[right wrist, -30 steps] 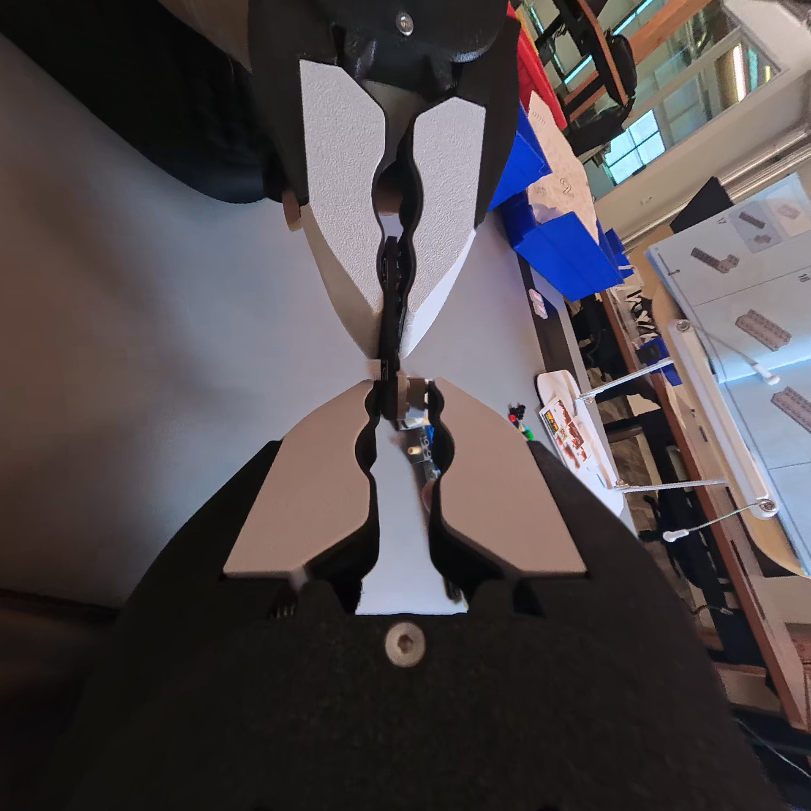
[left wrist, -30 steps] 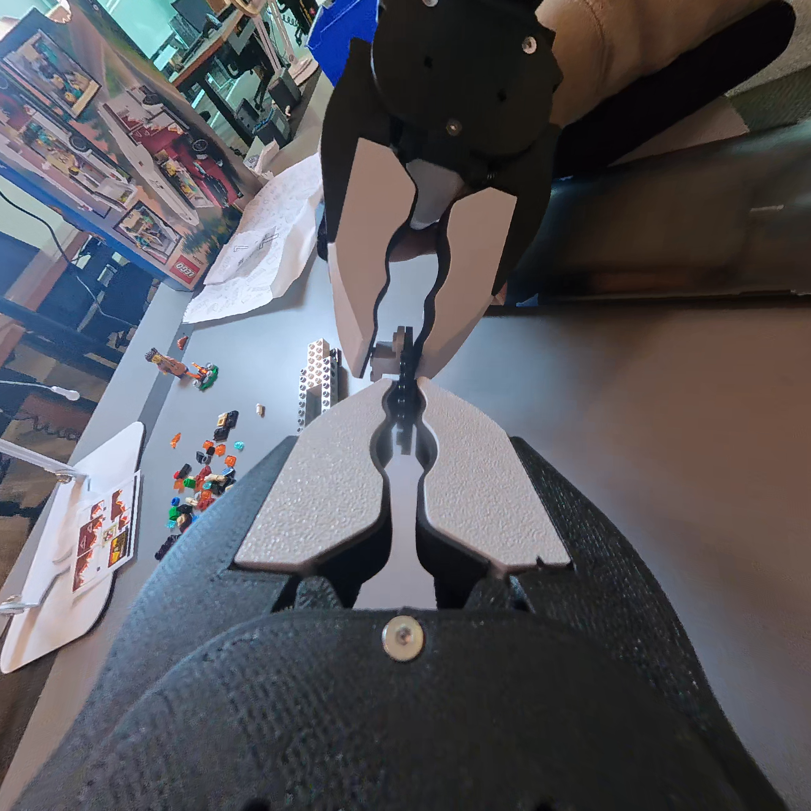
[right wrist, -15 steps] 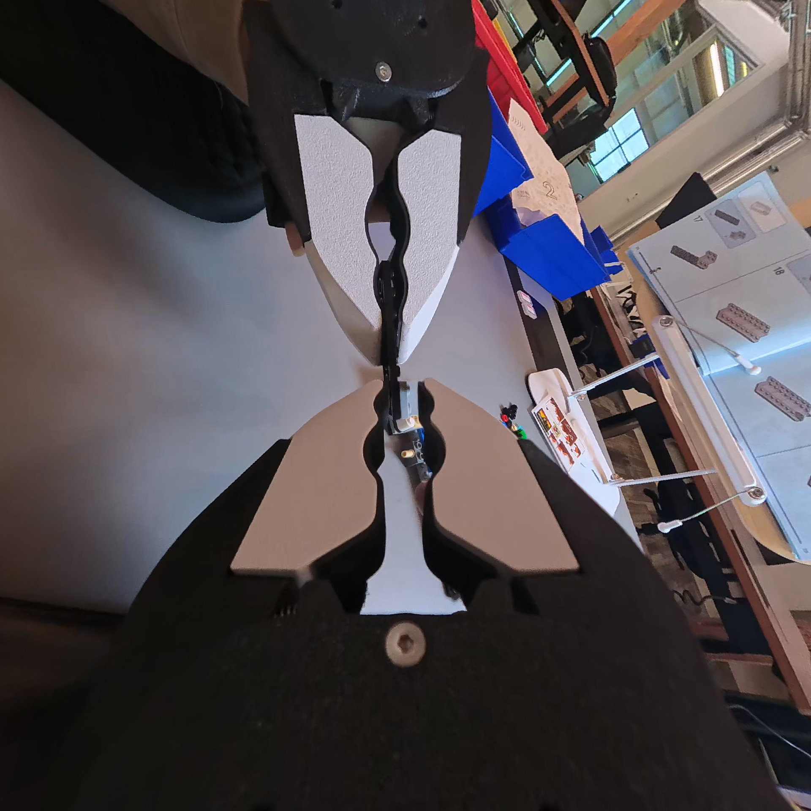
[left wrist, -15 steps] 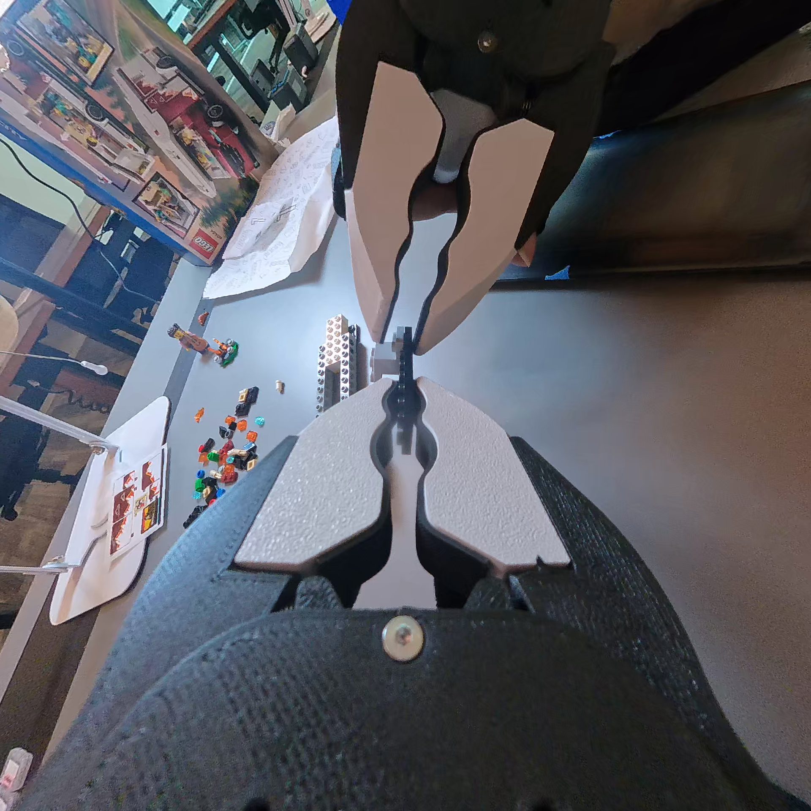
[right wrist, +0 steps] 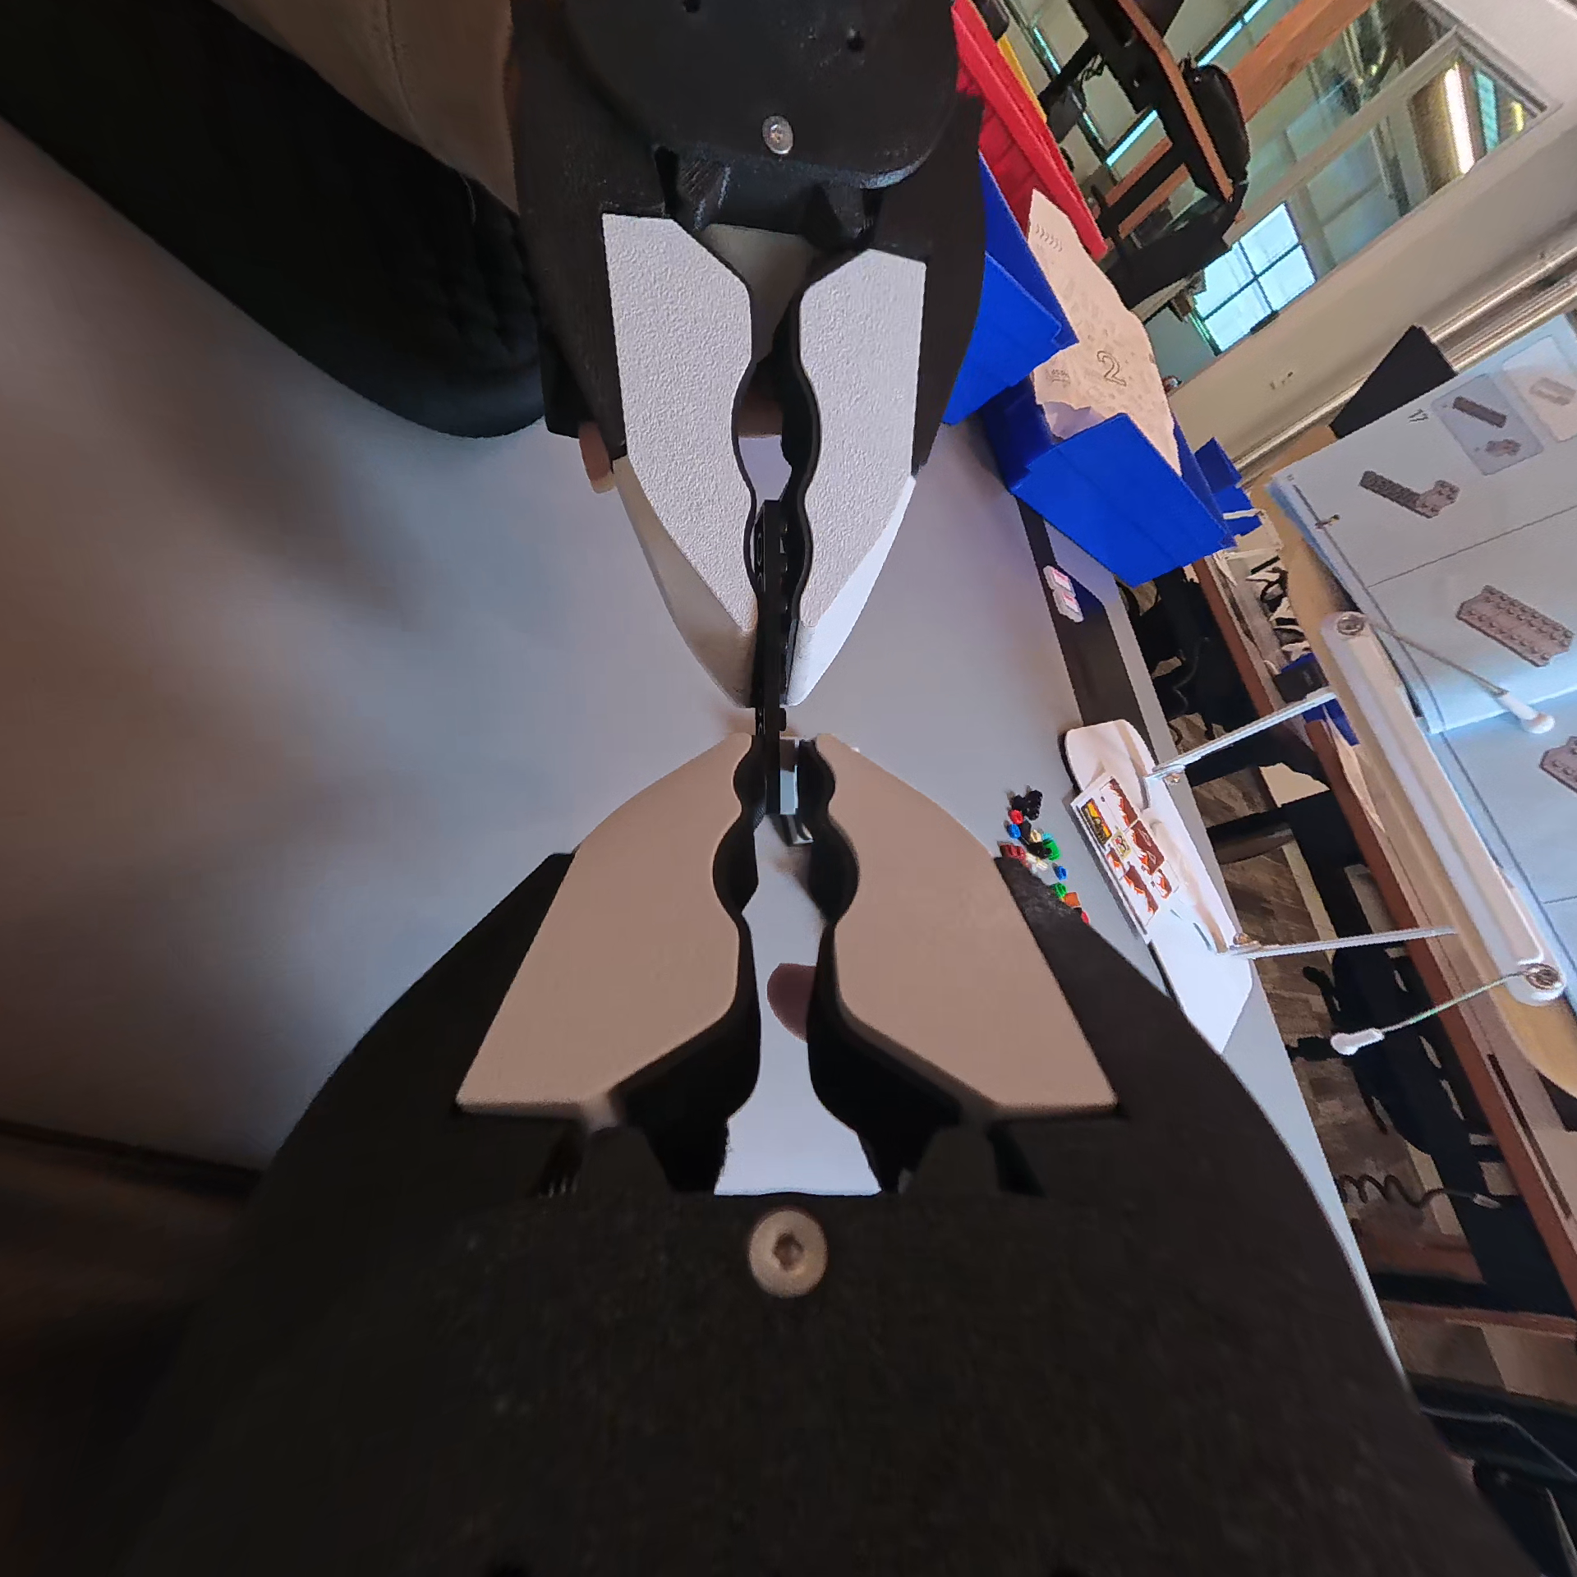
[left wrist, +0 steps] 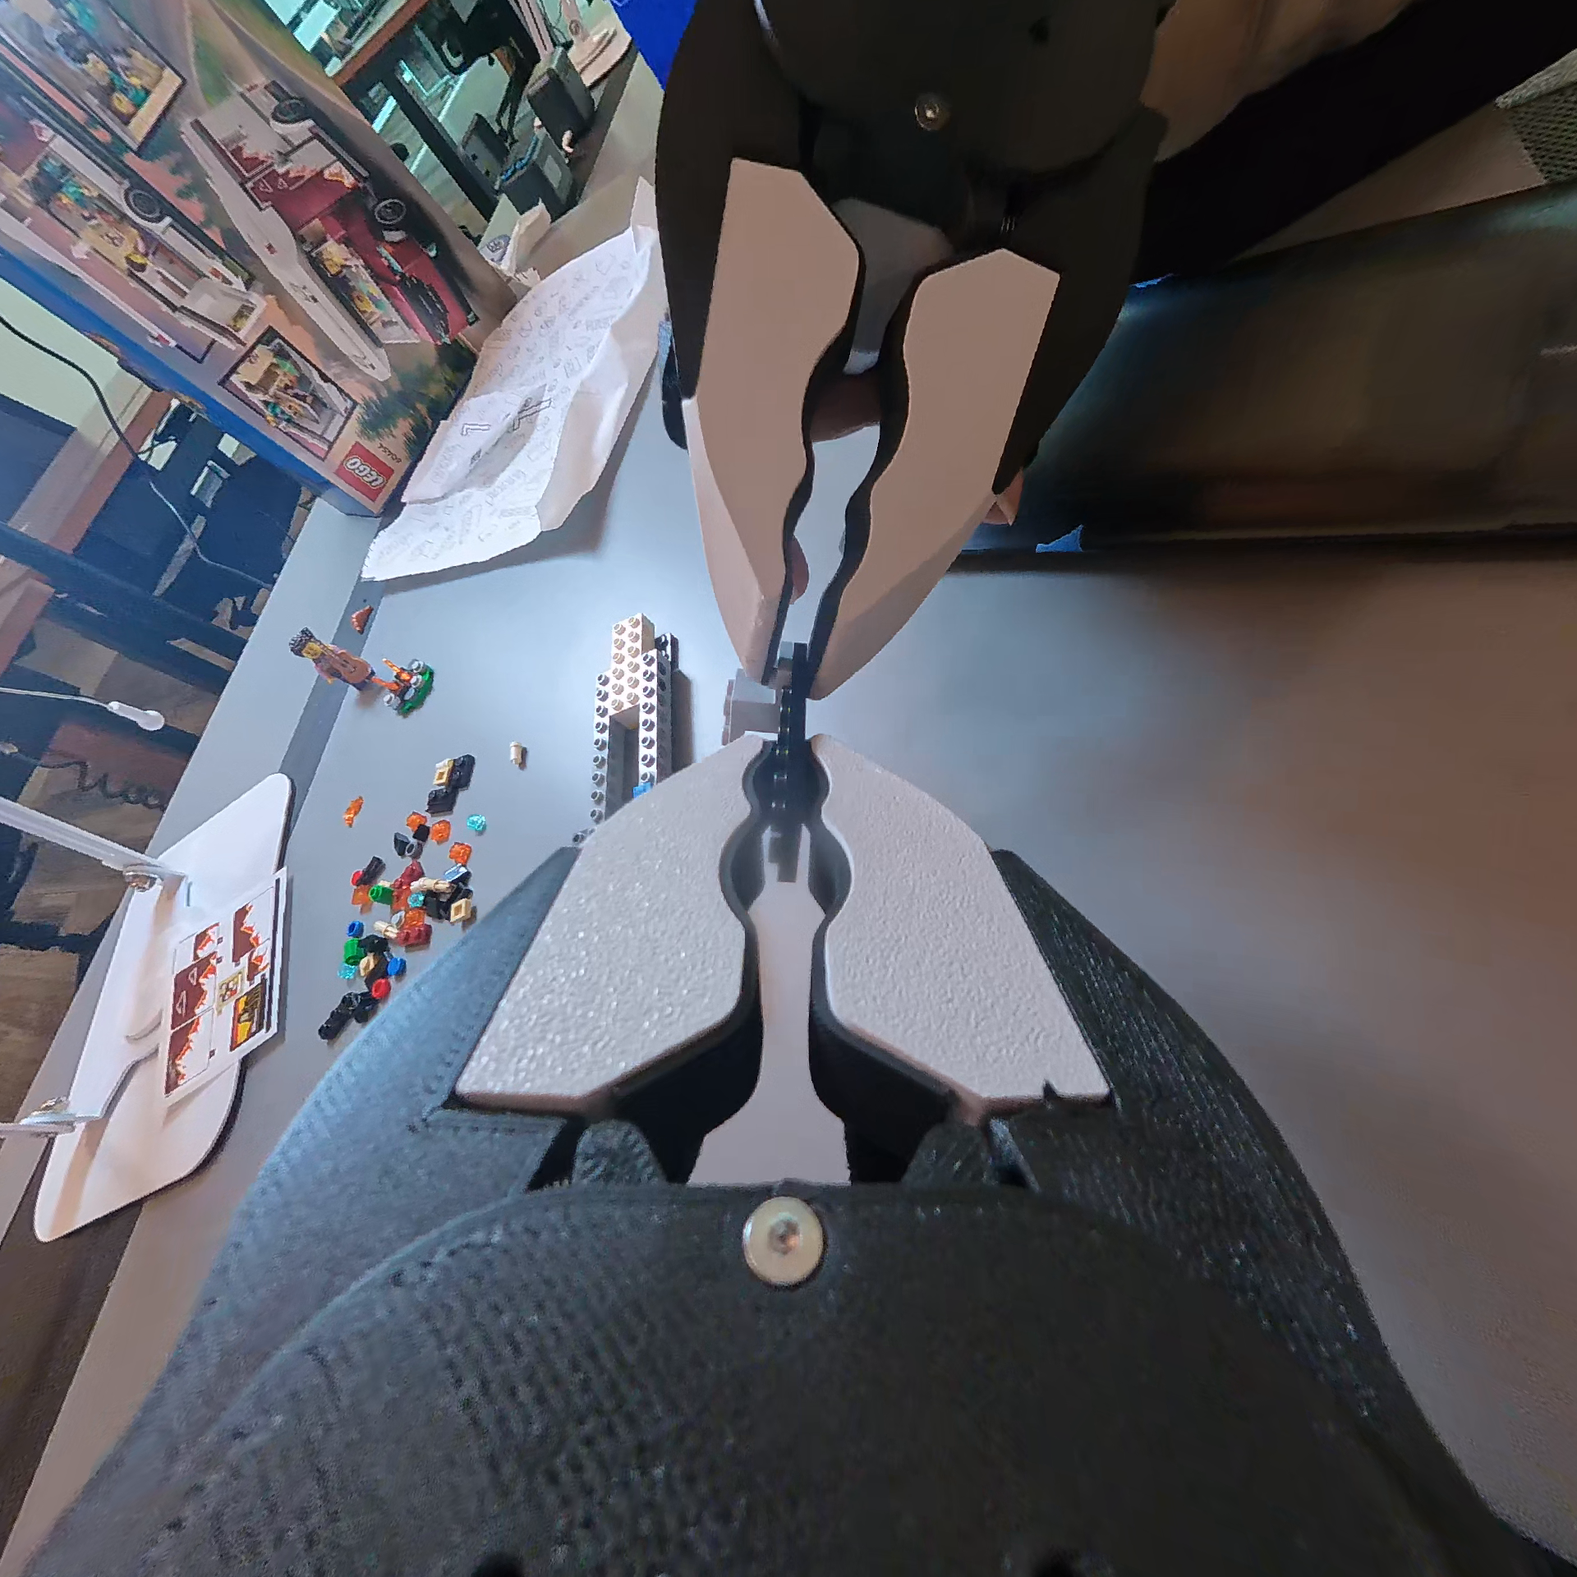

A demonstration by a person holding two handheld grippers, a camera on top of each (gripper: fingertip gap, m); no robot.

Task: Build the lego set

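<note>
Black LEGO plate [left wrist: 789, 751], thin, light, rigid: pinched edgewise by left gripper [left wrist: 783, 755], right gripper [right wrist: 778, 751] clamping its far end plus small grey brick [right wrist: 787, 794].

— What sort of place is this?
— A workshop or lab: grey table [left wrist: 1195, 768], blue bins [right wrist: 1109, 486], desks [right wrist: 1195, 111] behind (big windows [right wrist: 1263, 256] too), a booklet [right wrist: 1468, 529] on a stand.
</note>
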